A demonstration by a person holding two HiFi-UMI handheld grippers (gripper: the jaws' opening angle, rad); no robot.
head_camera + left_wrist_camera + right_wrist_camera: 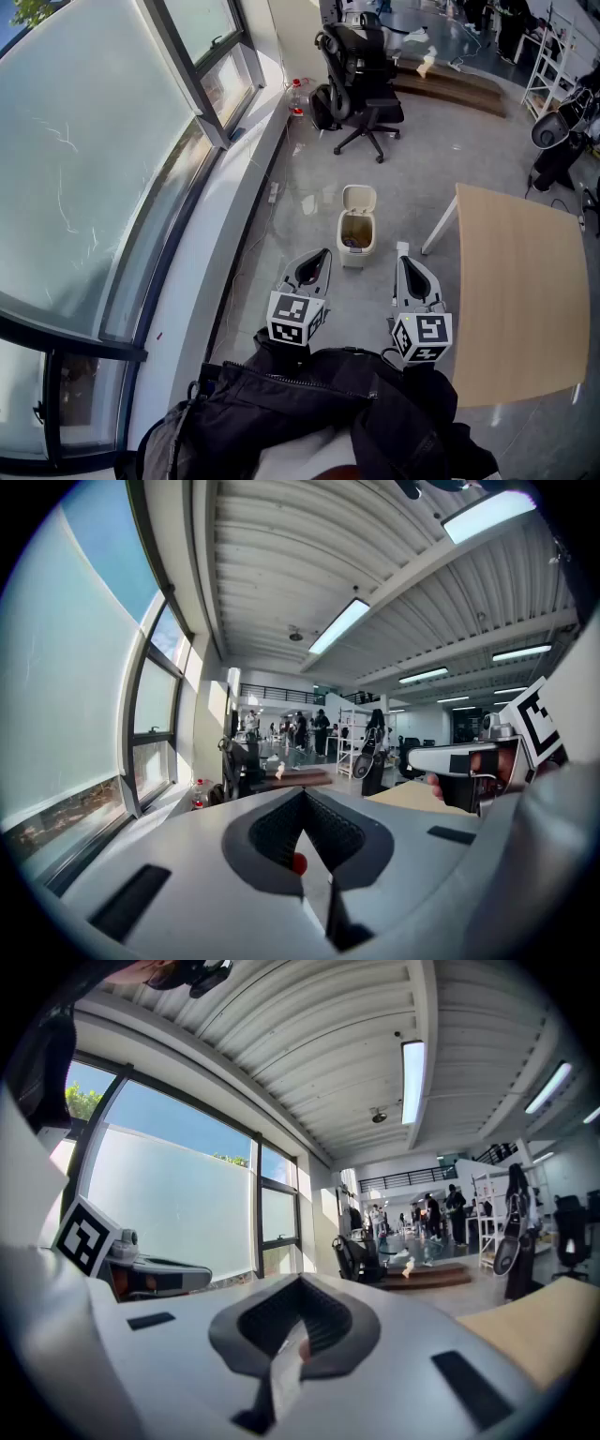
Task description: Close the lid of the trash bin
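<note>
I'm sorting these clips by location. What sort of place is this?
Likely an open-plan office or lab workspace: a black office chair stands on the grey floor, a wooden table sits near a small open trash bin, and tall windows line one side.

Head view: high, facing steeply down past left gripper (322, 255) and right gripper (403, 261) to the floor (431, 159). Gripper views: low, near-level, close behind own jaws, facing down the room. Shared: office chair (370, 103), table (520, 300).
</note>
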